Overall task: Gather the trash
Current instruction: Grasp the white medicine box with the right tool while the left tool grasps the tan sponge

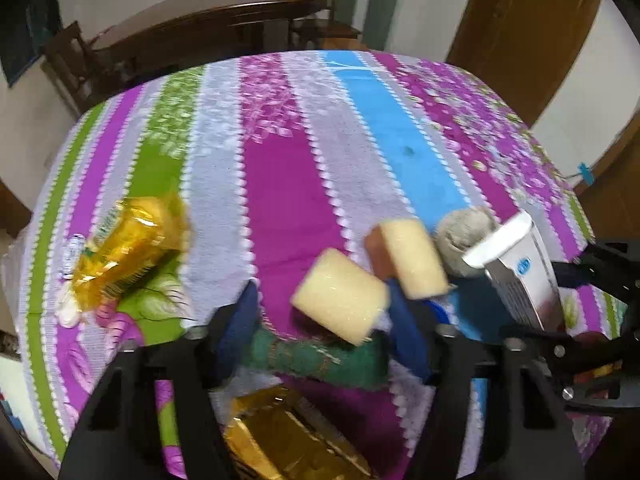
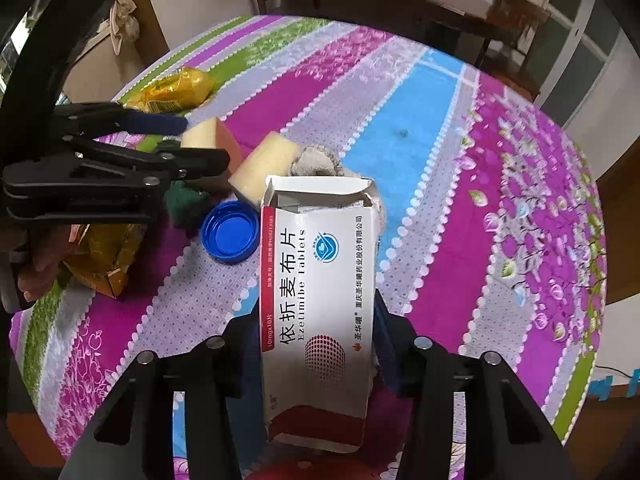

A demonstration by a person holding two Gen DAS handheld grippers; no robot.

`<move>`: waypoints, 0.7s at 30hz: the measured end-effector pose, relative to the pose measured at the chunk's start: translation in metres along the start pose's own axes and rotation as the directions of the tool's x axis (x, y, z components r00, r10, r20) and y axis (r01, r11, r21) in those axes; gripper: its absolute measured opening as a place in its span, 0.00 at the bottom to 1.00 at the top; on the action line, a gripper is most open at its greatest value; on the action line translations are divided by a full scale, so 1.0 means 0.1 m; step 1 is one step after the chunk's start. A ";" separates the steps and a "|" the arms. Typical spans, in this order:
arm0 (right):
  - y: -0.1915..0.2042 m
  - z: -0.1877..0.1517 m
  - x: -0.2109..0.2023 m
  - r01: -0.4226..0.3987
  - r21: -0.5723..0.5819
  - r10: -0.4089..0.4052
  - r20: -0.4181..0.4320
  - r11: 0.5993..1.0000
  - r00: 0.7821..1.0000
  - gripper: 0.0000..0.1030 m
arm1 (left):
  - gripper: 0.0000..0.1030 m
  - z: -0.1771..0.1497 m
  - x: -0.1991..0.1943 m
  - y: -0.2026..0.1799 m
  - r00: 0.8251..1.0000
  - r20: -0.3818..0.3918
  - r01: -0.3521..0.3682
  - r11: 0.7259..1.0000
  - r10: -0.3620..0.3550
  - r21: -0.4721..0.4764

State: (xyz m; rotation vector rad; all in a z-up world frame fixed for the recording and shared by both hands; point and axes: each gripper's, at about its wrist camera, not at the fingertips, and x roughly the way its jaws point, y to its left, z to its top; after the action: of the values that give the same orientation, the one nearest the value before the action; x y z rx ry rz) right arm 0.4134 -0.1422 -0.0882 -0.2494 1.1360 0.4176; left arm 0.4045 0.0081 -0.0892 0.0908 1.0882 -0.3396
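1. The right gripper [image 2: 316, 344] points steeply down at the table, its jaws closed on a white medicine box [image 2: 320, 304] that stands lengthwise between the blue pads. The box's torn-open end faces away from the camera; its red-printed end lies nearest the lens.
2. The left gripper [image 1: 324, 320] has a sponge [image 1: 340, 294], yellow foam over a green scouring layer, between its blue fingers [image 1: 404, 320]. The right finger lies against the sponge's side; blur leaves it unclear whether the left finger touches, so I cannot tell if the grip is firm.
3. Below the left gripper, nearest its camera, sits a crumpled gold foil wrapper [image 1: 288, 440].
4. Just left of the box, in the right wrist view, a blue bottle cap [image 2: 230, 232] lies open side up on the striped floral tablecloth [image 2: 440, 200].
5. Beyond the cap, a second sponge [image 2: 266, 168] with a brownish underside lies tilted, touching a grey ball of twine [image 2: 316, 162] that sits just past the box's open end.
6. Farther off, near the table's left edge, a yellow plastic wrapper [image 1: 132, 240] rests well apart from both grippers.
7. Behind the table stand a dark wooden table [image 1: 208, 20] and chairs.
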 end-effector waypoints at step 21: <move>0.10 -0.88 -1.54 -0.061 0.147 -0.025 0.521 0.987 0.853 0.46 | 0.35 -0.79 -1.56 -0.50 0.869 0.495 0.020 0.998 0.014 -0.063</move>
State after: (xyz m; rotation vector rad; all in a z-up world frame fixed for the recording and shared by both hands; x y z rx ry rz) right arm 0.2814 -0.1981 0.0174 0.0216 0.6274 0.3782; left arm 0.2565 0.0145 0.0161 -0.0575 0.5858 -0.3069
